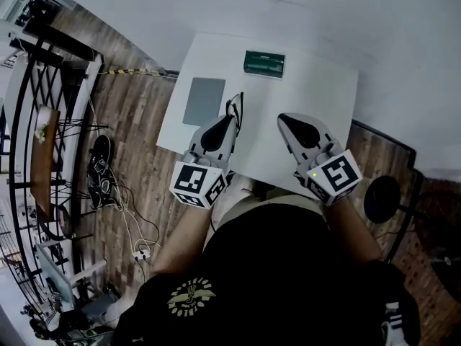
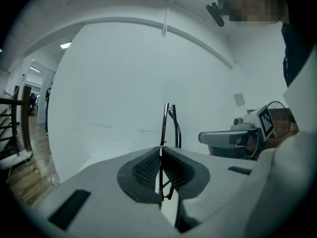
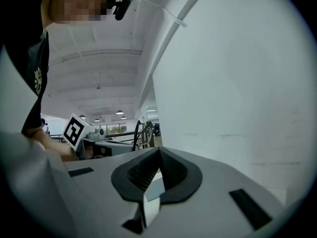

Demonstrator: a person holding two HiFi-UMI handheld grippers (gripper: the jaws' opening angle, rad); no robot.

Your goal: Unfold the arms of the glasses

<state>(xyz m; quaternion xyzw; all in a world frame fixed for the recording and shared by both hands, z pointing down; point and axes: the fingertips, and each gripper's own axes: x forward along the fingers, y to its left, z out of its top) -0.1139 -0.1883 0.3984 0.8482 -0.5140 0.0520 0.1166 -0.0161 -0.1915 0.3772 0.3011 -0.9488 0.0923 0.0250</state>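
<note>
The glasses (image 1: 235, 109) have a thin black frame and stick out of my left gripper (image 1: 232, 119), which is held over the near left part of the white table (image 1: 317, 92). In the left gripper view the jaws are shut on the glasses (image 2: 166, 125), with the frame standing upright above the left gripper (image 2: 160, 148). My right gripper (image 1: 283, 118) hovers beside it to the right, shut with nothing in it. The right gripper view shows the right gripper (image 3: 159, 150) with pads pressed together and the glasses (image 3: 140, 135) away at the left. Whether the arms are folded is hard to tell.
A green box (image 1: 264, 63) lies at the table's far side and a grey pad (image 1: 204, 101) at its left. Cables and shoes (image 1: 101, 168) litter the wooden floor on the left. A black round base (image 1: 382, 199) stands at the right.
</note>
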